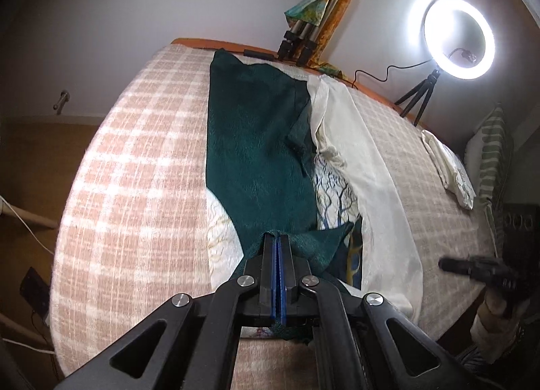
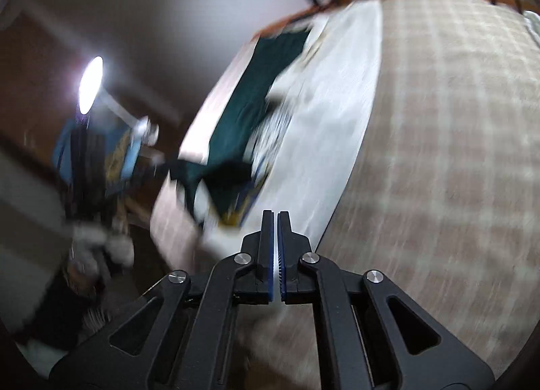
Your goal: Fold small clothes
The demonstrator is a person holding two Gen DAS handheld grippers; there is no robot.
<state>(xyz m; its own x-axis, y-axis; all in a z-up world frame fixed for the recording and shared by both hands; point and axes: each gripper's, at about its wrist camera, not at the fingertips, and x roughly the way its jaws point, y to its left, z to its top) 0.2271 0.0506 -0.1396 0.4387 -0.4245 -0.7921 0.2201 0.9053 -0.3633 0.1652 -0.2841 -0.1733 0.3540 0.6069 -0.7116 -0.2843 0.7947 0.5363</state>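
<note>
Your left hand-held gripper [image 1: 277,238] clenches the near hem of the green garment [image 1: 253,140], which stretches lengthwise away across the bed [image 1: 135,153], while your right hand-held gripper [image 2: 275,214], nearly closed and empty, hovers beside it.

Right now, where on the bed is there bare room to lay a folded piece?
Free: checked bedspread left of the dark green garment, and between the cream cloth and folded white piece. Crowded: the middle.
</note>
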